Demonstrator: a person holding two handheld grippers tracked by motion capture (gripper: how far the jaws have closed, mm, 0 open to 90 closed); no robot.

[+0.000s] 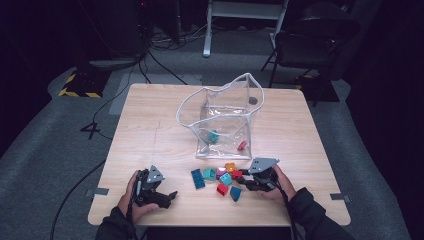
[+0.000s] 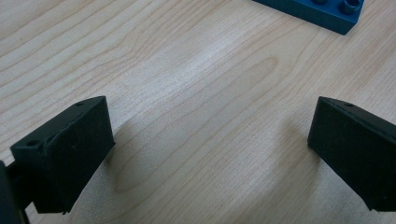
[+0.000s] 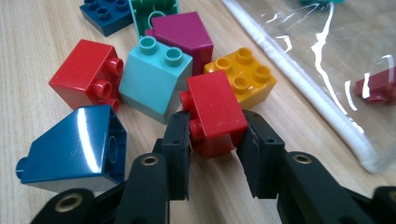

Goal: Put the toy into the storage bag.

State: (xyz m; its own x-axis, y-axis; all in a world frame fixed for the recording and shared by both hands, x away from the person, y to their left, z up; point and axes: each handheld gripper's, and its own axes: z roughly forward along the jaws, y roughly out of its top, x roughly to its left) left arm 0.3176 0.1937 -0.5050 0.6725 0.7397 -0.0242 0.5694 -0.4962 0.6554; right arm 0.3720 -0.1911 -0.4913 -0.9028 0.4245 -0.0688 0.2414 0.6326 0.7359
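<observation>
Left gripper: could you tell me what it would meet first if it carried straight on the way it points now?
Probably the dark blue flat brick. The left gripper has open jaws over the bare table, and that brick lies ahead, slightly off to one side, so it might just pass it.

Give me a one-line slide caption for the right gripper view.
Right gripper shut on a red block beside loose toy blocks and the clear bag.

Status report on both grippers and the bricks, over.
Right gripper shut on small red plastic brick. Left gripper open, idle on table. Yellow brick crowds it.
</observation>
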